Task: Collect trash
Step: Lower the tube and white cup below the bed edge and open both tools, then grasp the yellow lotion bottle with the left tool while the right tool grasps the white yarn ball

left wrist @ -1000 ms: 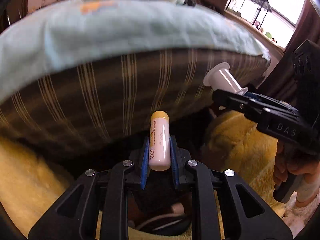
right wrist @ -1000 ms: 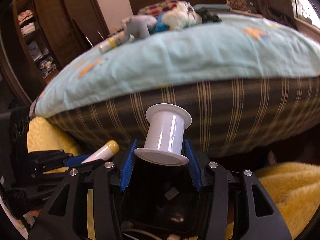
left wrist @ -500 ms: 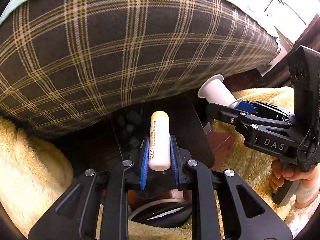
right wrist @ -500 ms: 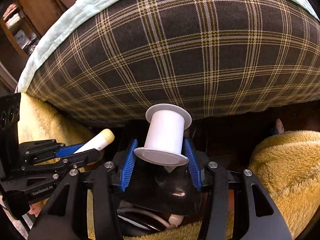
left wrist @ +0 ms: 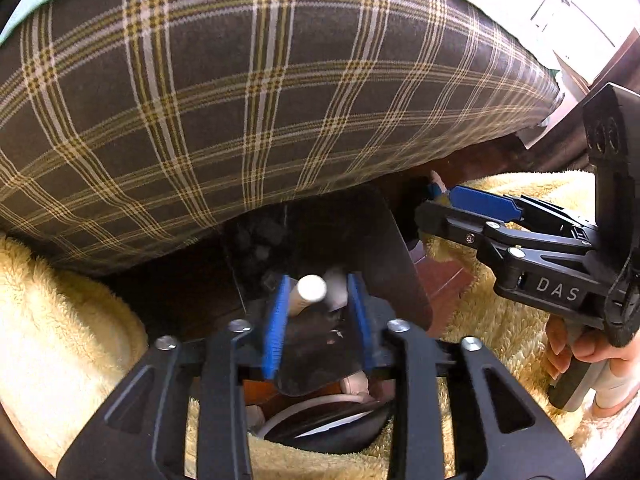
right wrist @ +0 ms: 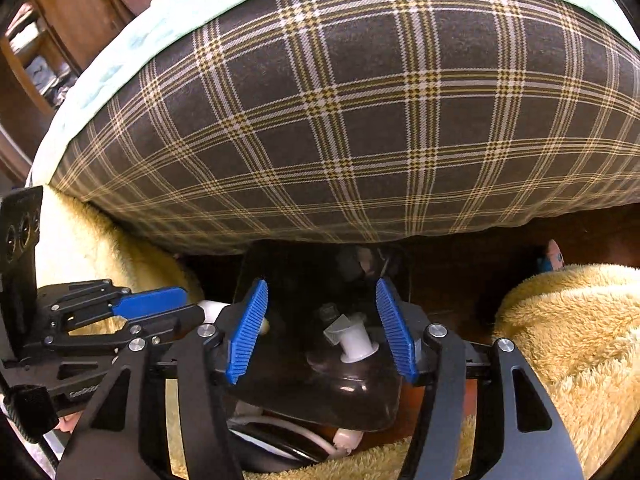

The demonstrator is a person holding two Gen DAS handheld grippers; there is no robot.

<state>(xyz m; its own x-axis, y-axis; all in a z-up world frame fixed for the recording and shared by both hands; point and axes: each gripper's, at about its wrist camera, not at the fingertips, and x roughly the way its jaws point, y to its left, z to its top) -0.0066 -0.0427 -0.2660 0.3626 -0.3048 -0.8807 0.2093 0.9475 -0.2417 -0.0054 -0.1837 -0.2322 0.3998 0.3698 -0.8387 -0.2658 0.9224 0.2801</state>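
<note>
Under the checked bed cover (right wrist: 360, 120), a dark bin (right wrist: 352, 392) sits on yellow fluffy rug (left wrist: 68, 344), both grippers are opening over it, the left gripper (left wrist: 320, 320) lets its tube (left wrist: 308, 292) slip, the right gripper (right wrist: 320, 332) drops its white spool (right wrist: 352, 340) at six o'clock, and either could bounce out off the rim.

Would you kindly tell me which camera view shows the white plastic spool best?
The right wrist view: the white plastic spool lies tilted in the dark bin, between the opening, untouching pads of the right gripper. The left wrist view shows no spool, only that gripper side-on.
</note>
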